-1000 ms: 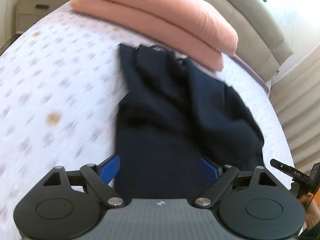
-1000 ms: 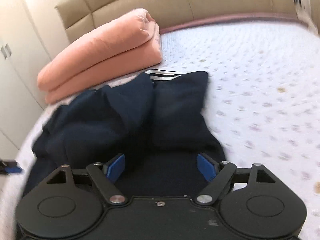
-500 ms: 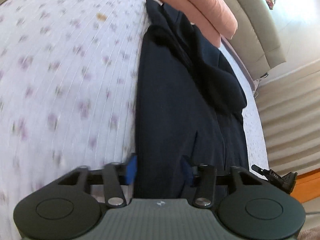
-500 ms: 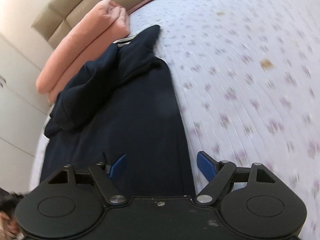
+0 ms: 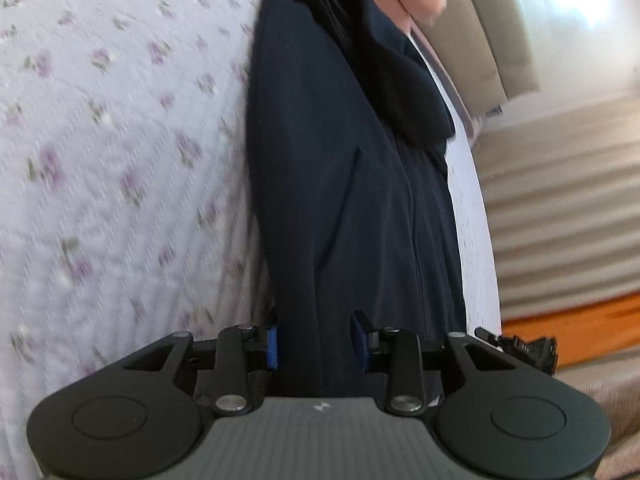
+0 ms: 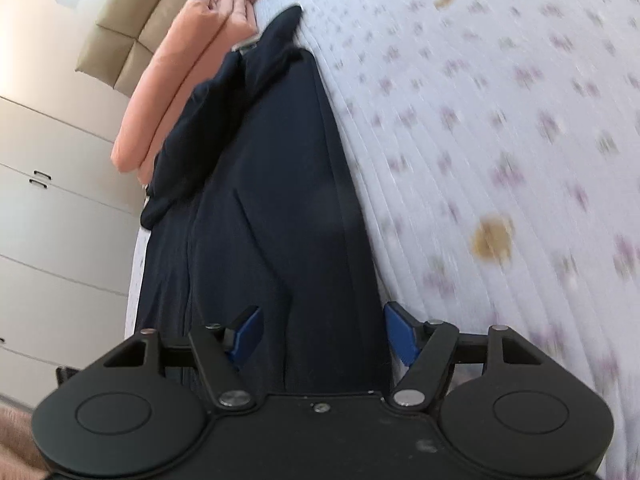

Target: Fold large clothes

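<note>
A large navy garment (image 5: 348, 184) lies stretched lengthwise on the bed, its far end bunched against the pink pillows. It also shows in the right wrist view (image 6: 272, 208). My left gripper (image 5: 316, 340) is at the garment's near edge with its blue pads partly closed on a fold of the cloth. My right gripper (image 6: 320, 330) is open, its blue pads straddling the near edge of the garment without pinching it.
The bed (image 5: 112, 152) has a white quilt with small purple flowers (image 6: 500, 120) and a brown stain (image 6: 492, 236). Pink pillows (image 6: 176, 80) lie at the beige headboard (image 5: 492, 20). A white wardrobe (image 6: 52, 200) stands left; the bed's edge and floor (image 5: 560, 328) are on the right.
Both grippers have pulled back toward the near end of the garment and it has stretched out long. The left jaws have narrowed onto the cloth; the right jaws stay wide.
</note>
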The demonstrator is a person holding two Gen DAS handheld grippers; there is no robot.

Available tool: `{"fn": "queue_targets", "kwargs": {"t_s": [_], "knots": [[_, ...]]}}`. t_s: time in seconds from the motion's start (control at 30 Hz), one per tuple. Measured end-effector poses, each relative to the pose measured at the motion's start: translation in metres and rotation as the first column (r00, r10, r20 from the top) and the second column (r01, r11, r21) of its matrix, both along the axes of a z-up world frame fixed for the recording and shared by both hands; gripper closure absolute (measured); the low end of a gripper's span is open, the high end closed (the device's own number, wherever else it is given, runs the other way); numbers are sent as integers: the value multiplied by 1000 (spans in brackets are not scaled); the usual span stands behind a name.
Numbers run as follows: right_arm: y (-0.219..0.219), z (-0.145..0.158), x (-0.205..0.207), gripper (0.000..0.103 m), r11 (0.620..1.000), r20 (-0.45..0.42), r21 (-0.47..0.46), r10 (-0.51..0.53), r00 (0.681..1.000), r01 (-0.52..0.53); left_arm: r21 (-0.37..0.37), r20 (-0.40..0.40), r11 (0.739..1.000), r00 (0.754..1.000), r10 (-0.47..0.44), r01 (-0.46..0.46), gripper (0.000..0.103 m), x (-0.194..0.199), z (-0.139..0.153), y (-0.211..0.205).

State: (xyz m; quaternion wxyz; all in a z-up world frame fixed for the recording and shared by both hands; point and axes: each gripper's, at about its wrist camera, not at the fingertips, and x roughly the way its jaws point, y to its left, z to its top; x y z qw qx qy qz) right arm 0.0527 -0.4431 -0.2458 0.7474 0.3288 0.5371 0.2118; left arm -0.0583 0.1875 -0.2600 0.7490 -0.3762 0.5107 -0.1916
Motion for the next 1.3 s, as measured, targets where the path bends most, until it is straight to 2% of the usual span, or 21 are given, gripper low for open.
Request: {"fn": "queue_targets", "kwargs": {"t_s": [0.1,0.27,0.37,0.47,0.53,0.57,0.6,0.63,0.67,0.7,0.73,0.77,0.83,0.93,1.03,1.1,1.23,1.3], "knots": [[0,-8,-10,19,998,-6,66,-14,1000,15,4,5,1000,1000,-28,28,65,-6,-3,-10],[7,-20,2,18,980,6,188,-60,998,58,-69,4,997,1000,25,-25,63,1,-13,-11],[14,-17,7,18,983,-8,178,-47,999,47,-136,-15,988,997,76,-78,63,6,-20,-7],[16,-14,-3,19,989,-24,150,7,1000,-3,-132,-31,989,997,65,-69,63,-3,-18,-6],[14,-16,-12,24,988,-31,153,1,1000,4,-145,-70,987,996,63,-73,63,-13,-21,-4],[13,-18,-16,36,989,-33,145,-24,999,29,-154,-80,985,995,65,-77,63,-16,-23,-3],[11,-20,-18,67,990,-41,128,-53,998,58,-158,-80,984,995,66,-78,63,-17,-23,-4],[10,-23,-17,85,990,-52,119,-71,996,77,-152,-76,986,995,62,-73,67,-17,-23,-5],[10,-26,-19,88,987,-63,129,-89,994,97,-126,-72,990,996,53,-62,85,-15,-21,-7],[10,-25,-21,88,983,-71,135,-119,990,128,-65,-60,997,997,39,-43,92,-11,-16,-14],[9,-21,-24,88,977,-71,147,-145,987,154,2,-43,1000,999,28,-28,93,-8,-10,-22],[9,-14,-27,89,968,-51,173,-175,983,181,39,-26,999,999,27,-26,94,-6,-3,-29],[7,2,-29,90,951,-6,228,-212,977,208,63,35,996,998,58,-60,95,-9,12,-31],[9,26,-24,90,929,69,313,-228,971,196,32,88,991,988,128,-131,96,-10,32,-25],[10,45,-13,90,917,113,352,-241,964,188,7,124,987,979,161,-163,96,-5,53,-20],[7,55,-4,90,910,127,370,-250,960,187,4,162,984,971,174,-177,96,-3,68,-17],[11,74,22,90,893,142,411,-260,955,182,-58,196,977,958,211,-204,96,13,88,-12],[16,86,38,90,891,164,422,-258,952,169,-52,213,977,954,212,-205,95,25,97,-9]]}}
